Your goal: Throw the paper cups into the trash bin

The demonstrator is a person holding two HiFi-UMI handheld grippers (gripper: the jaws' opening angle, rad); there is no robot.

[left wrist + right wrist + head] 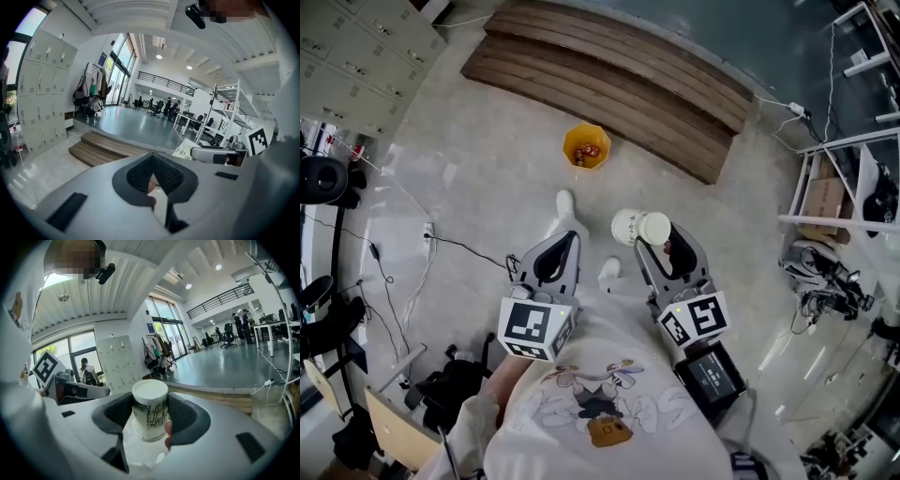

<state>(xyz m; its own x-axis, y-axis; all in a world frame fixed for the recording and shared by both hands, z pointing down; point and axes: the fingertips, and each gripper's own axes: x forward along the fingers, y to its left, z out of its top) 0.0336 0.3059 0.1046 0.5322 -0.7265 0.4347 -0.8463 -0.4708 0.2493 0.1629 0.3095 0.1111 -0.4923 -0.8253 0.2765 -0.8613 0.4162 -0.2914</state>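
Pinching a white paper cup with green print (150, 416) across its side wall, the right gripper (661, 240) holds it at the centre of the head view, its jaws spread wide around the cup's body. The cup is in the air, well apart from the small orange plastic trash bin (598, 137). The bin stands on the pale floor at the upper centre of that view, just below the brown wooden steps (609, 70).

The left gripper (562, 246) sits left of centre with its dark pads drawn together on nothing.

Such a cup is probably very light and thin-walled, so it would dent under a hard squeeze and could slip if held loosely. The wall should be stiffest near the rolled rim or the base (the present grip is around mid-height).
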